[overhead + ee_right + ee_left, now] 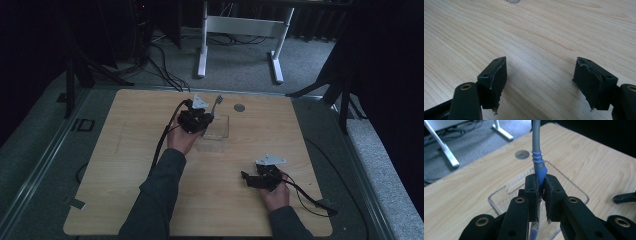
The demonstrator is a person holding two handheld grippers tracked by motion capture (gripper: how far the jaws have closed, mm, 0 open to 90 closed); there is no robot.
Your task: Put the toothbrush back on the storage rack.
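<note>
While the fork [537,157] stands nearly upright over the clear plastic tray [499,195], I read its position from the left gripper view: the blue part of its handle runs down between the two black jaws, and the grey shaft rises out of them toward the top of the frame. Three blue ribs mark where blue meets grey. In the high view the fork [216,106] shows its tines at the top, pointing up and slightly away from me, above the far left corner of the tray [222,135].

My left gripper [539,187] pinches the blue handle, with the pads pressed against it from both sides. The lower end of the handle continues down between the jaws toward the tray floor; I cannot tell whether it touches the bottom. In the high view the left gripper [196,120] hangs at the tray's left edge, with my hand beneath it and the cable trailing back along my sleeve.

My right gripper [539,82] sits well apart from the tray, near the right front part of the wooden table [125,165]. Its jaws are spread wide, with bare wood grain between them. In the high view the right gripper [246,176] lies low over the tabletop, pointing left.

Beyond the tray, a round grommet hole [239,107] is set into the table near its far edge.
</note>
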